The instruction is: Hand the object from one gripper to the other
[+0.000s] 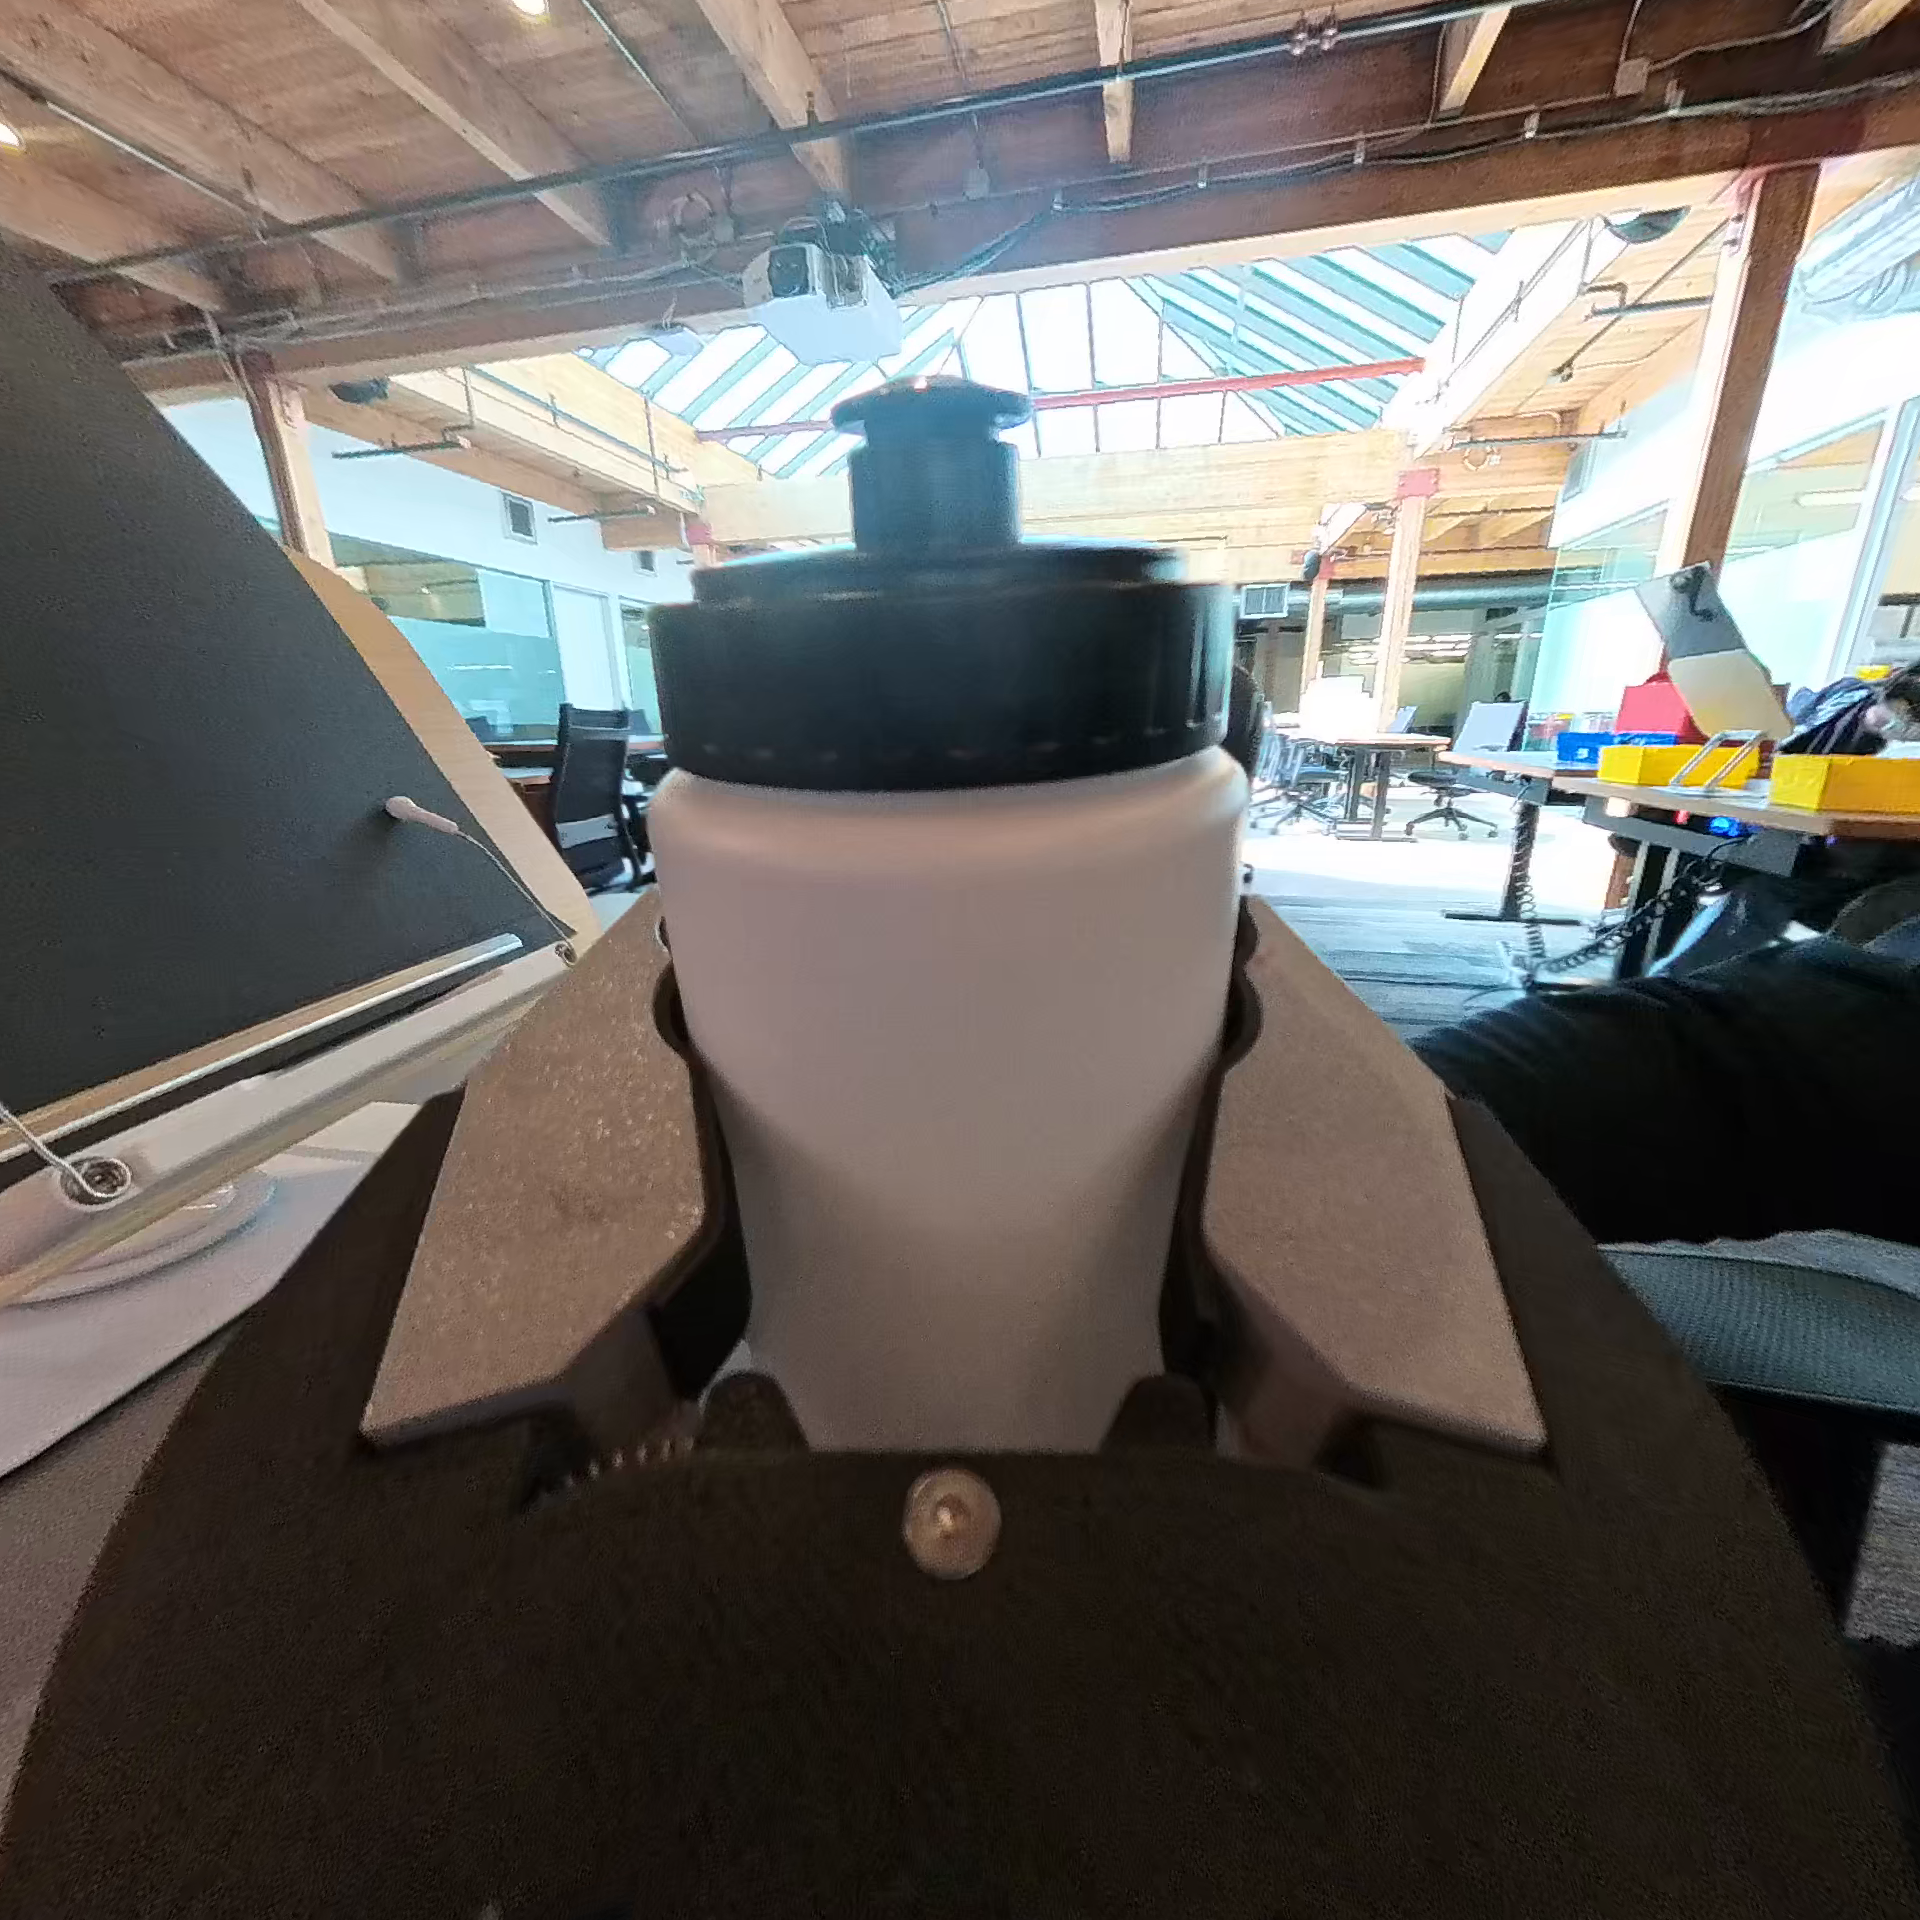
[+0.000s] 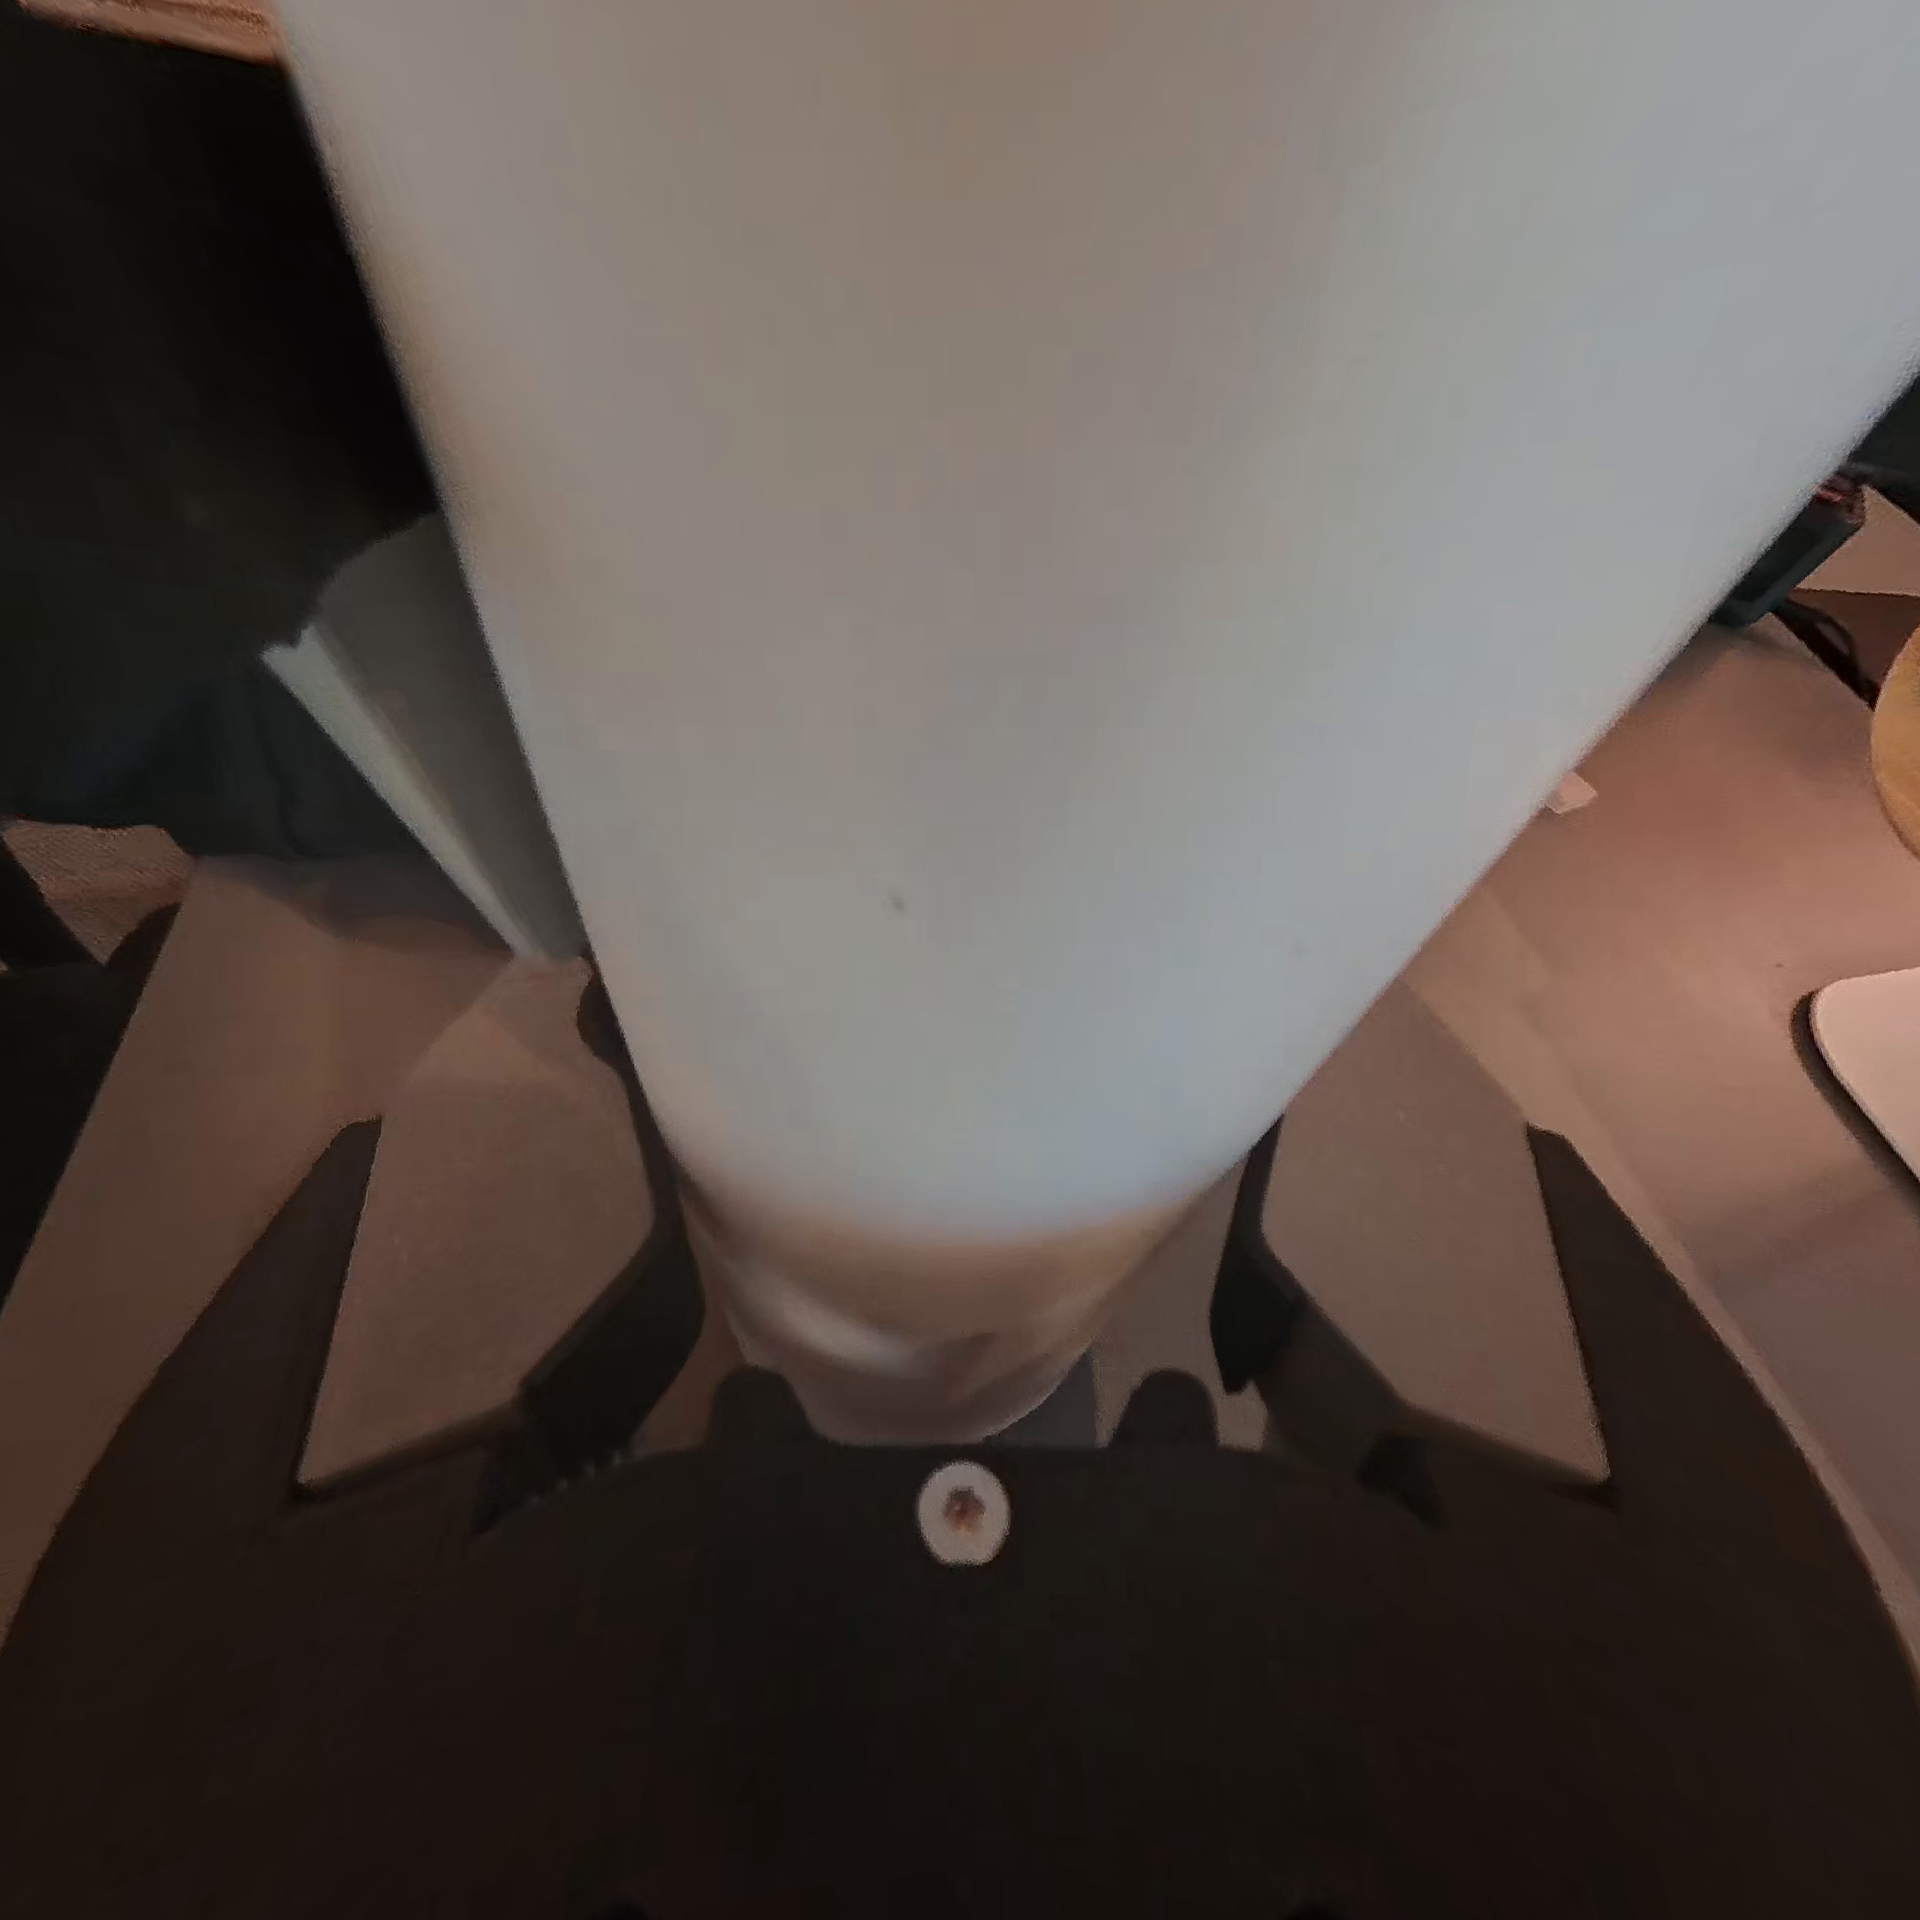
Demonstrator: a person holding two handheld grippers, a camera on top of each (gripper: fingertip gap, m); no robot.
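Note:
A white bottle (image 1: 945, 1039) with a black screw cap and spout (image 1: 935, 665) stands upright between the fingers of my left gripper (image 1: 951, 935), which is shut on its narrow waist. In the right wrist view the same bottle's white body (image 2: 935, 520) fills most of the frame and passes through my right gripper (image 2: 935, 1060). The black pads (image 2: 655, 1247) lie against its sides, so that gripper is shut on it too. The bottle's lower end (image 2: 904, 1351) shows just in front of the gripper base. The view is blurred.
A black panel on a white stand (image 1: 208, 727) is close on the left. A person's dark sleeve (image 1: 1714, 1091) reaches in from the right. Desks with yellow bins (image 1: 1662, 764) and office chairs stand far behind. Below is a grey tabletop (image 2: 1558, 1039) with a white object (image 2: 1870, 1060). Some 12 centimetres of space lies between my two pairs of fingers.

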